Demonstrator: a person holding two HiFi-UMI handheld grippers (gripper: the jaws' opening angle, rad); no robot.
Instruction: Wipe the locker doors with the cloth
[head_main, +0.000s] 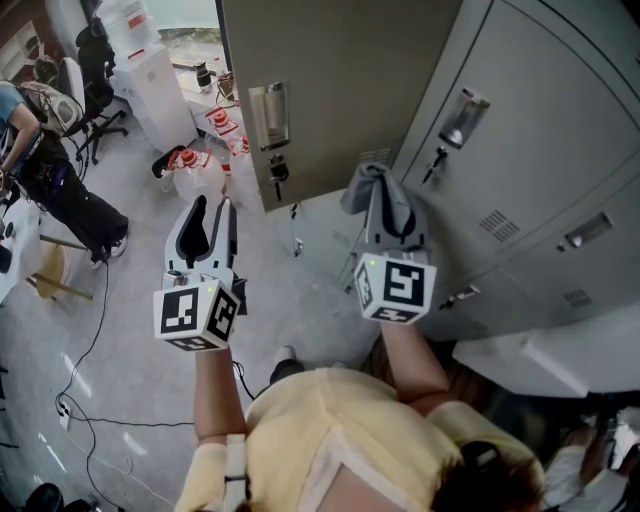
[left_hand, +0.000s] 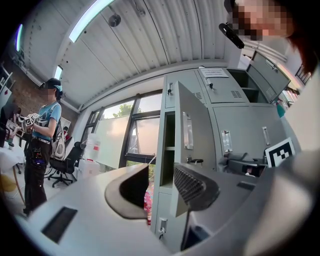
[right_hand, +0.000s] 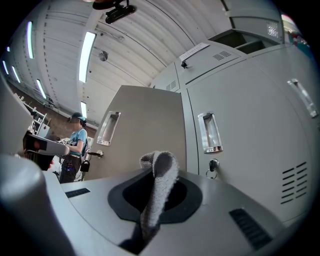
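A grey cloth (head_main: 378, 192) (right_hand: 159, 190) is pinched in my right gripper (head_main: 385, 215) (right_hand: 156, 195), which is shut on it and held a little short of the grey locker bank. One locker door (head_main: 320, 90) (right_hand: 142, 132) (left_hand: 191, 145) stands swung open, with a recessed handle (head_main: 270, 115) and a key in its lock (head_main: 279, 172). The closed doors (head_main: 530, 150) (right_hand: 245, 125) lie to its right. My left gripper (head_main: 212, 228) (left_hand: 162, 192) hangs open and holds nothing, to the left of the open door's edge.
Plastic jugs with red caps (head_main: 195, 165) and a white cabinet (head_main: 150, 85) stand on the floor beyond the open door. A person (head_main: 45, 150) (left_hand: 42, 135) stands at the left near office chairs. Cables (head_main: 95, 330) run across the floor.
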